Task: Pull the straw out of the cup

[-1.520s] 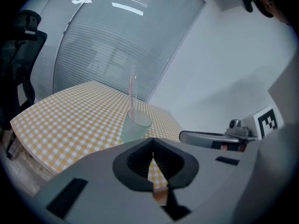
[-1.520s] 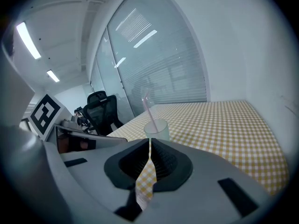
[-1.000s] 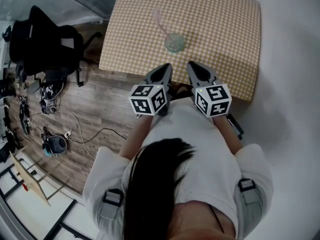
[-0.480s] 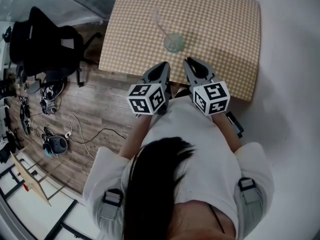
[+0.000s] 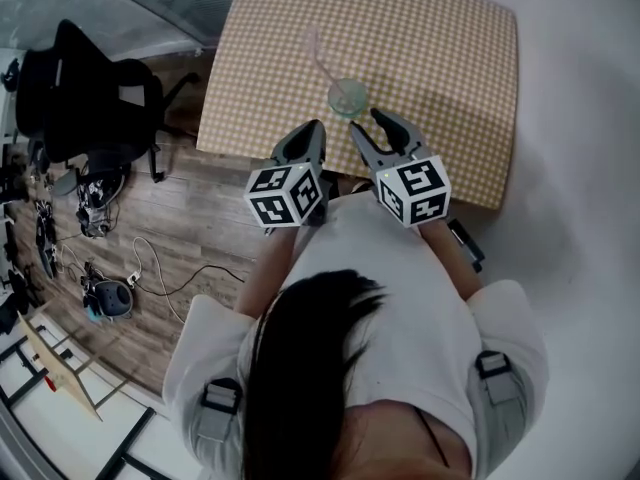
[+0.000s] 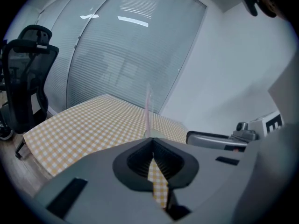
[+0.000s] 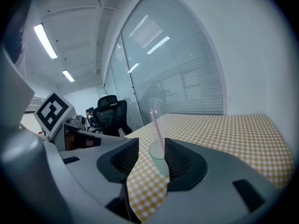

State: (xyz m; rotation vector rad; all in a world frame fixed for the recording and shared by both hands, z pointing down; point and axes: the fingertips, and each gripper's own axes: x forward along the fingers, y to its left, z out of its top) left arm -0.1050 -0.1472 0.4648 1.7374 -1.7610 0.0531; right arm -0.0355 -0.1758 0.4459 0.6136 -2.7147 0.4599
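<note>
A clear cup (image 5: 347,96) with a pale pink bent straw (image 5: 322,53) stands upright near the front of the checked table (image 5: 440,48). My right gripper (image 5: 372,126) is just short of the cup, and its jaws are opening with nothing pressed between them. In the right gripper view the cup (image 7: 159,157) and straw (image 7: 157,122) show in the gap of that gripper (image 7: 152,147), beyond the tips. My left gripper (image 5: 310,134) is shut and empty at the table's front edge, left of the cup. From the left gripper (image 6: 152,140), the straw (image 6: 147,108) rises straight ahead.
A black office chair (image 5: 90,93) stands on the wooden floor left of the table, with cables and gear (image 5: 110,293) lying nearer me. Glass walls with blinds (image 6: 126,55) stand behind the table. White floor lies to the right.
Both grippers have moved forward over the table's front edge towards the cup. The right jaws, shut before, now stand apart.
</note>
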